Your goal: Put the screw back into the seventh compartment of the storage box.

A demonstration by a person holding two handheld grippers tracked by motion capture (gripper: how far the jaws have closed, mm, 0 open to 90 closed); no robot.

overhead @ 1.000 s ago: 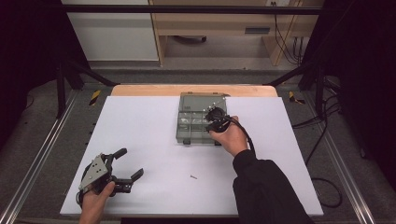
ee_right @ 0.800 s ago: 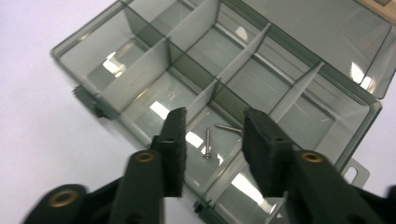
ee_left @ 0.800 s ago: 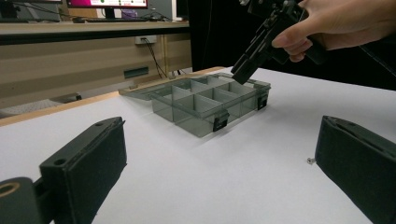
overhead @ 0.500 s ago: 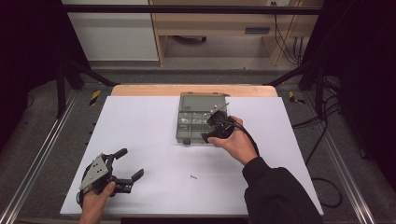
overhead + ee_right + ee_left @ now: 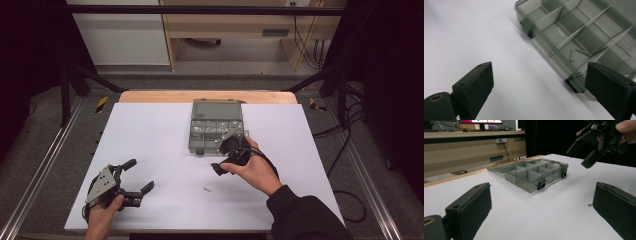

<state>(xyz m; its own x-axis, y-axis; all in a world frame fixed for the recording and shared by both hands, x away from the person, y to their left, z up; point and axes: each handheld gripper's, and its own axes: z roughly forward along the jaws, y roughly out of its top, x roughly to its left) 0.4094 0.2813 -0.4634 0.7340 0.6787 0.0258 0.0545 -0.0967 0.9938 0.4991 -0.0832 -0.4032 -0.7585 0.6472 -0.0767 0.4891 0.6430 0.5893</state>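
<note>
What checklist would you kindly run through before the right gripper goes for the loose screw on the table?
1. Right gripper empty, jaws having just opened: ok.
2. Loose screw lies free on the white table, apart from both grippers: ok.
3. Compartment box lid open: ok.
4. Two screws already lie in one compartment: ok.
5. Left gripper open and away from the path to the screw: ok.
6. Which way the screw's head points: cannot tell.

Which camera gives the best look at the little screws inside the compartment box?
The right gripper view: two screws lie plain in the box. High view shows its compartments from above, their contents too small; left gripper view shows it side-on.
</note>
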